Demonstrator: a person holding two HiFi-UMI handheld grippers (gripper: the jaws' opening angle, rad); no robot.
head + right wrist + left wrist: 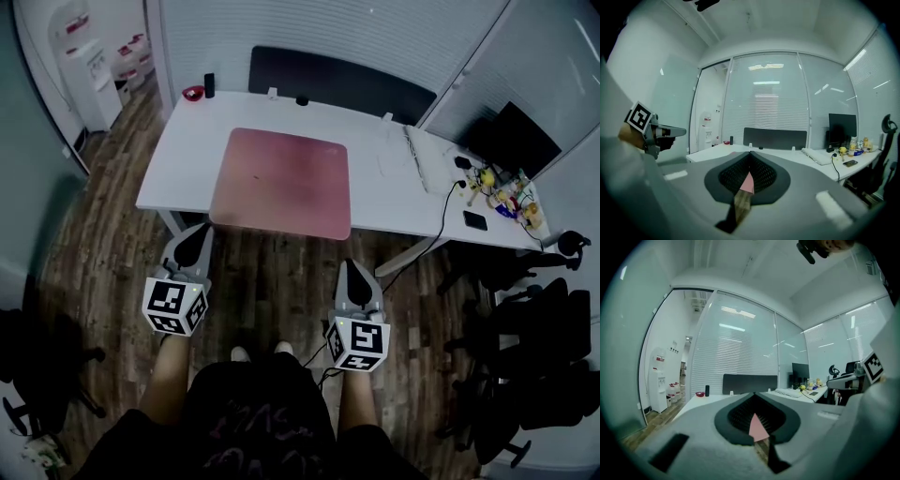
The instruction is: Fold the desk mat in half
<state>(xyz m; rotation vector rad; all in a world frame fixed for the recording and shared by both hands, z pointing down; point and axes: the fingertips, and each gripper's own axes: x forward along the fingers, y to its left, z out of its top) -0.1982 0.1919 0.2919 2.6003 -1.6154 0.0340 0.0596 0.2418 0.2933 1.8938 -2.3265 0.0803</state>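
The wooden floor (272, 272) in front of the white desk (183, 164) lies open, and the pink desk mat (281, 183) reaches the near edge with bare tabletop on both sides of it. At the back stand a red bowl (193, 93), a dark cylinder (209, 84) and a dark divider panel (337, 80). To the right lie a keyboard (417, 159), a cable (443, 214) and a phone (475, 220), with office chairs (534, 328) crowding that side of the floor.
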